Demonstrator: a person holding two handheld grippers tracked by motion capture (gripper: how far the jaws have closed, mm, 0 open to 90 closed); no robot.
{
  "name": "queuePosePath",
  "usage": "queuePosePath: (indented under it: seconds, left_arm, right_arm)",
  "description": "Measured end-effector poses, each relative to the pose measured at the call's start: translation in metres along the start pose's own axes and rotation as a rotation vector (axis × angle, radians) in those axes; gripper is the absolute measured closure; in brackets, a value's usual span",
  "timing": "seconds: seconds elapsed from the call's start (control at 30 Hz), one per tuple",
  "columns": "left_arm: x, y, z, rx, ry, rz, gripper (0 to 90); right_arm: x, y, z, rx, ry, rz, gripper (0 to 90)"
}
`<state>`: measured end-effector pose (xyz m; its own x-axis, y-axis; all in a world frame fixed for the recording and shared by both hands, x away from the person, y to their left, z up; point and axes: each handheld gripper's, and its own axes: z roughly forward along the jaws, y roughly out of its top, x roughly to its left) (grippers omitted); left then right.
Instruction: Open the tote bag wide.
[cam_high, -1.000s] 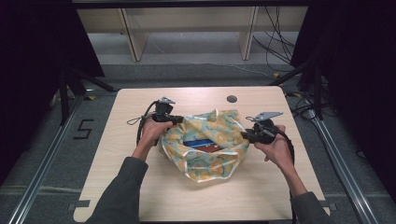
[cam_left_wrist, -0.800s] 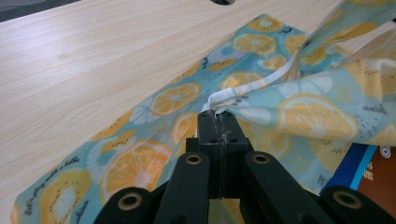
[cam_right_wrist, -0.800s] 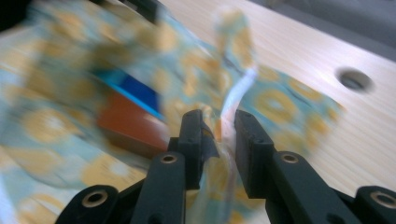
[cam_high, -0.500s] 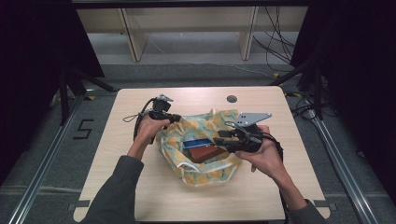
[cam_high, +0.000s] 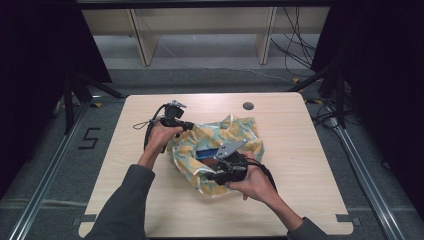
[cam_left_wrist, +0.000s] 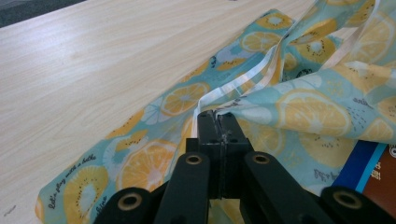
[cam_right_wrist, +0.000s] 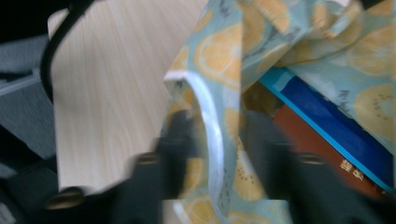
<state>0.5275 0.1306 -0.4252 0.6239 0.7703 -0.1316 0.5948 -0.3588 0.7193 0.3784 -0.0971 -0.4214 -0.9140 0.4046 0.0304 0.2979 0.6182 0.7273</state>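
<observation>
A teal cloth bag (cam_high: 242, 137) printed with citrus slices lies crumpled in the middle of the table. A blue and brown box (cam_high: 207, 152) shows through its mouth. My left gripper (cam_high: 187, 126) is shut on the bag's left rim, and in the left gripper view its jaws (cam_left_wrist: 217, 116) pinch the white-edged hem. My right gripper (cam_high: 212, 176) is at the bag's near rim. Its jaws have just been closing, and in the blurred right gripper view (cam_right_wrist: 219, 135) they stand apart with the white hem (cam_right_wrist: 208, 107) between them, beside the box (cam_right_wrist: 322, 112).
The light wooden table (cam_high: 300, 125) has a round cable hole (cam_high: 248, 106) behind the bag. Bare wood lies to the right and along the front edge. Metal rails flank the table, and a wooden shelf (cam_high: 200, 25) stands beyond it.
My right gripper has travelled left from the bag's right edge to its near rim, and that side of the bag has slumped inward. The left gripper has kept still on the left rim.
</observation>
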Motion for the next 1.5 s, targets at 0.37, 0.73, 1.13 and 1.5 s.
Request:
queuePosePath:
  seconds: [0.37, 0.73, 1.13, 1.5]
  left_arm:
    - [0.024, 0.003, 0.014, -0.006, 0.112, -0.064, 89.7]
    - [0.009, 0.006, -0.007, -0.001, 0.109, 0.018, 62.6]
    - [-0.061, 0.027, -0.036, -0.028, 0.039, 0.221, 48.0]
    - [-0.089, 0.022, 0.021, 0.073, -0.002, 0.132, 34.0]
  right_arm:
    - [0.029, -0.041, 0.041, 0.181, 0.159, -0.071, 90.0]
    - [0.010, -0.014, -0.008, -0.034, 0.089, 0.017, 61.2]
    - [-0.049, -0.031, -0.060, -0.059, -0.204, 0.170, 57.1]
    - [-0.071, -0.056, -0.054, 0.032, -0.283, 0.250, 53.9]
